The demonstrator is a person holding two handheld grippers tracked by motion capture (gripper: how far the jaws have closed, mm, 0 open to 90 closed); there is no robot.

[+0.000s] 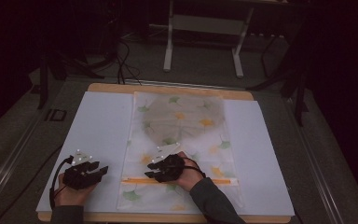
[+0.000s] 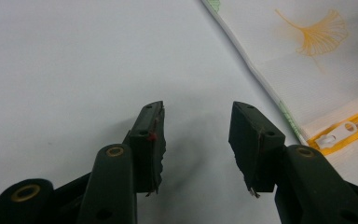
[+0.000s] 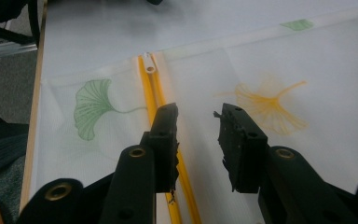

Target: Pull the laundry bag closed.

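Room: dim, dark floor with cables and a white frame stand beyond the table [image 1: 168,88].
Surface: wooden table topped by a white sheet [image 1: 98,135], likely laid down as a plain backing for the work.
Mesh laundry bag [image 1: 182,140]: flat along the middle of the white sheet, ginkgo-leaf print, something round and greyish inside its far half; spread out flat, probably to keep the zipper straight and easy to reach.
Orange zipper [image 1: 177,180]: across the bag's near end, closed as far as can be told; white pull tab [image 2: 336,133] at the bag's left edge.
Right gripper [image 1: 156,173]: low over the bag, just at the zipper line, jaws apart with nothing between; in the right gripper view, zipper [image 3: 158,100] passes under the left jaw and pull tab [image 3: 150,69] lies ahead, beyond the jaw tips.
Left gripper [image 1: 100,170]: resting on the white sheet, left of the bag and clear of it, jaws spread and empty; bag edge [image 2: 261,79] and tab off to the right of the jaws.
Likely reason: right gripper placed to steady the bag near the zipper, left one set to go for the pull tab.
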